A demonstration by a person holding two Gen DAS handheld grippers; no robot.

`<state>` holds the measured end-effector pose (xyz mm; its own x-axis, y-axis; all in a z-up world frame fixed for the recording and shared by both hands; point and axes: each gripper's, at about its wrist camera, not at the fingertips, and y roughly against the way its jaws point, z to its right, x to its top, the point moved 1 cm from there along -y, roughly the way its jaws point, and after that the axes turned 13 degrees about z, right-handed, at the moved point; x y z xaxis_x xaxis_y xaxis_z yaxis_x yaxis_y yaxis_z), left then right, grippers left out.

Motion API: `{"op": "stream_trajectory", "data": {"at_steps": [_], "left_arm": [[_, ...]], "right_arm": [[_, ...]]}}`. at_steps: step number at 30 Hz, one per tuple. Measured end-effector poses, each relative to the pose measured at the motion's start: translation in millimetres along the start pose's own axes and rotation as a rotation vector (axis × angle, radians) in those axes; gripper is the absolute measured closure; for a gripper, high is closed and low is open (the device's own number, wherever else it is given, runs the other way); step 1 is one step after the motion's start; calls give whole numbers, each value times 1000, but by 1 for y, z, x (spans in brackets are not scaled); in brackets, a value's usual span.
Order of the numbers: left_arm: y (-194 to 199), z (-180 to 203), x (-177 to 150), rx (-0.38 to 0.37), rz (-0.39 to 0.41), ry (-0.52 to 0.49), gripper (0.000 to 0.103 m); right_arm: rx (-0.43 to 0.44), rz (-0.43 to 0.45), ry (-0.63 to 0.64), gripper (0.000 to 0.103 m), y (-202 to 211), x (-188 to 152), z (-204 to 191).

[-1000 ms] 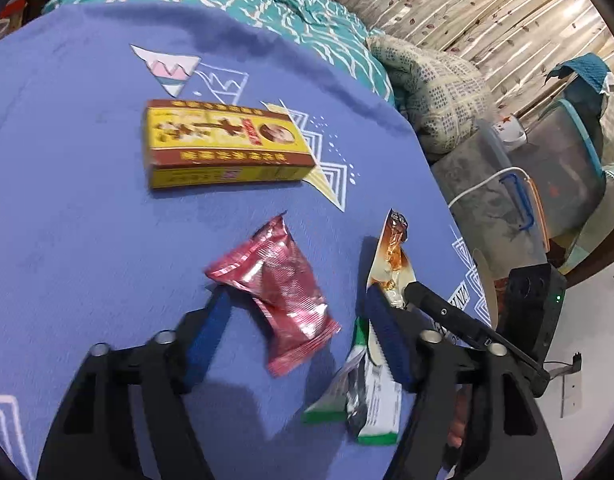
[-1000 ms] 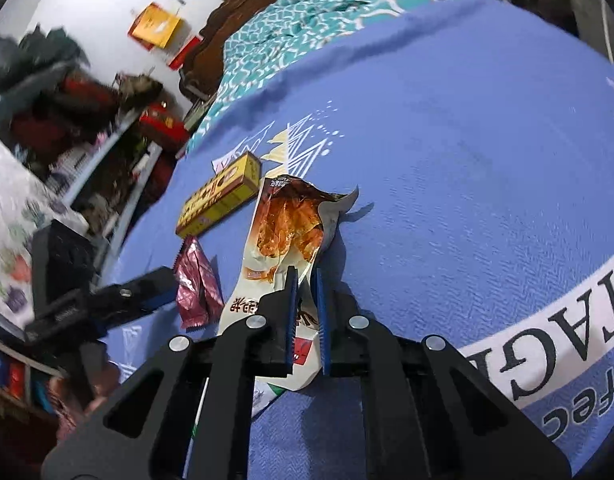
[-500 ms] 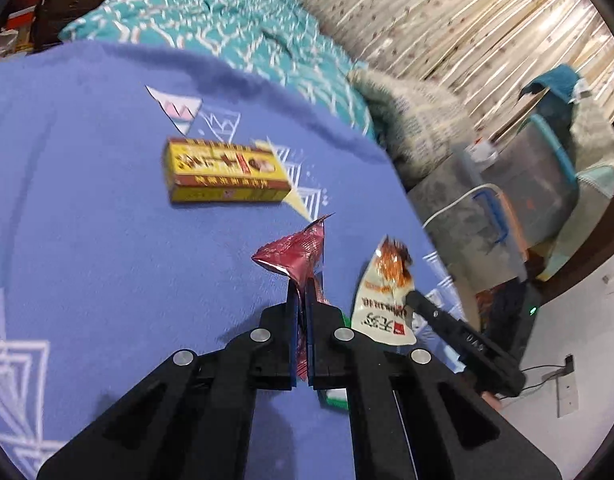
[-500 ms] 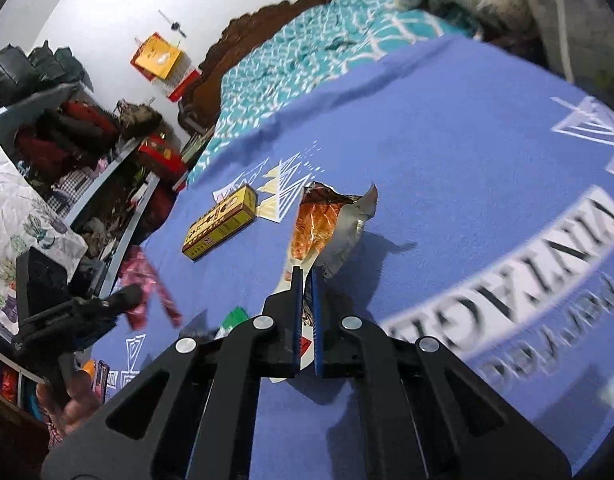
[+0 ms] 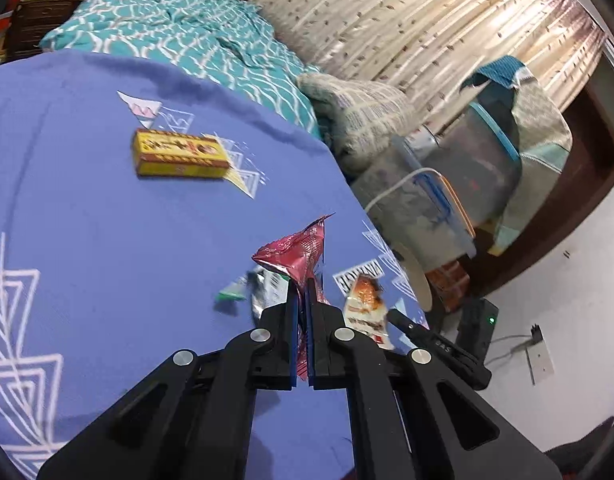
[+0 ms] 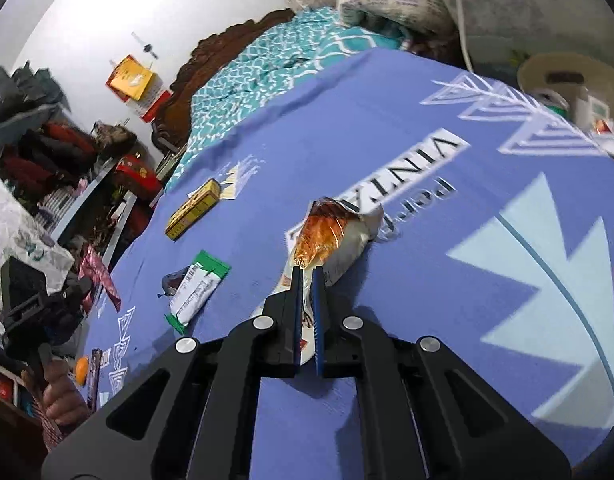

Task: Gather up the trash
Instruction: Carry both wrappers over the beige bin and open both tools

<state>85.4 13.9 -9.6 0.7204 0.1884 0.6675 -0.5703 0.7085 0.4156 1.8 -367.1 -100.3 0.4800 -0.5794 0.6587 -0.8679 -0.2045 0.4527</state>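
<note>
My left gripper (image 5: pixel 305 286) is shut on a crumpled red foil wrapper (image 5: pixel 297 254) and holds it above the blue cloth (image 5: pixel 87 240). My right gripper (image 6: pixel 305 274) is shut on an orange and white snack bag (image 6: pixel 331 236), lifted over the cloth (image 6: pixel 387 168). That bag also shows in the left wrist view (image 5: pixel 367 304). A green and white wrapper (image 6: pixel 197 288) lies flat on the cloth; in the left wrist view it (image 5: pixel 263 288) is just behind the red wrapper. A yellow box (image 5: pixel 179 154) lies farther back, also seen from the right wrist (image 6: pixel 193 210).
A round bin (image 6: pixel 567 84) holding wrappers sits past the cloth's far right edge; its rim shows in the left wrist view (image 5: pixel 419 280). A teal quilt (image 5: pixel 179 28), a patterned cushion (image 5: pixel 359 116) and plastic storage boxes (image 5: pixel 467 176) lie beyond. Cluttered shelves (image 6: pixel 67 160) stand left.
My left gripper closed on the red wrapper and lifted it off the cloth. My right gripper, shut on the snack bag throughout, rose and carried it rightward toward the bin.
</note>
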Motion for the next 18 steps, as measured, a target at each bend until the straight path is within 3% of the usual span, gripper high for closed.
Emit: {"op": "stream_trajectory", "data": {"at_steps": [16, 18], "left_arm": [[-19, 15, -10, -45, -55, -11, 100], [-29, 21, -13, -59, -80, -17, 100]], "right_arm": [[3, -35, -50, 93, 5, -8, 6], [5, -37, -55, 87, 7, -7, 8]]}}
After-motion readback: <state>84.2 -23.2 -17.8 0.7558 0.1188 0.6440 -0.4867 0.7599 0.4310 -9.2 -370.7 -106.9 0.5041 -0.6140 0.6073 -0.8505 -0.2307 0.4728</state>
